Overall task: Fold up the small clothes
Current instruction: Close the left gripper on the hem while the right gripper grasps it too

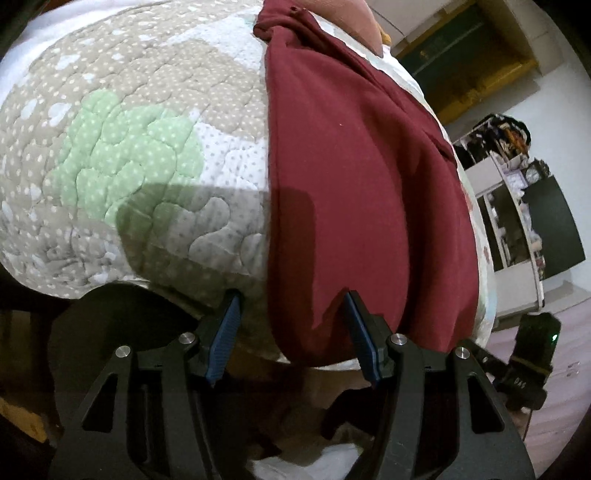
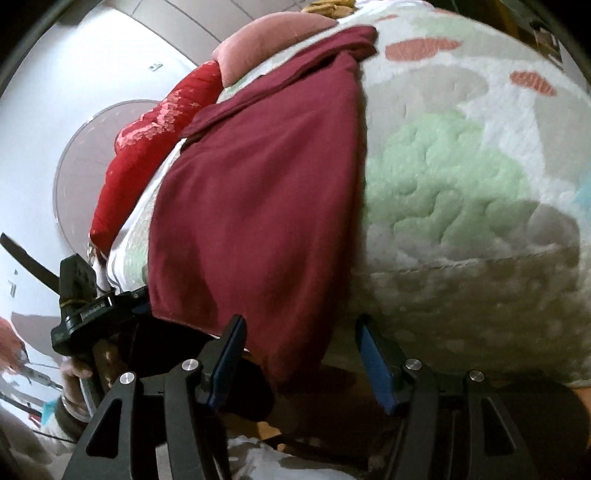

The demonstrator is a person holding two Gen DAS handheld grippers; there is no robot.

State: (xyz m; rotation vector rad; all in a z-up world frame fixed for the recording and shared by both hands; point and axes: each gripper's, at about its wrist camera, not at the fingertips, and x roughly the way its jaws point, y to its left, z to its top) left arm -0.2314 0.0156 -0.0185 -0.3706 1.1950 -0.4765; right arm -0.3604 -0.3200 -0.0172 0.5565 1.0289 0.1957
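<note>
I had the left tool (image 1: 291,295) standing with its jaws apart over the near edge of the bed; nothing was pinched between them; its blue pads (image 1: 225,334) bracketed the near left corner of the maroon garment (image 1: 351,177), the right pad lying against the cloth at its hem and the left pad over the quilt (image 1: 122,147) just beside it. The garment lay flat and folded lengthwise on the quilt, running away from the tool toward a pink pillow (image 1: 354,18) at the far end; its near end hung slightly over the bed's edge.

On the right wrist camera I saw the right tool (image 2: 299,325) with its jaws likewise apart and empty; the garment's (image 2: 258,184) near right corner drooped between the two pads (image 2: 231,354), just ahead of them, and I could not tell whether either touched it. The quilt (image 2: 461,166) spread out ahead and to the right of that tool; a red cushion (image 2: 147,147) lay to its left, beyond the garment's far side. Down at the left I made out the other tool's body (image 2: 85,314) and the hand (image 2: 77,384) holding it, close by the garment's opposite near corner.
</note>
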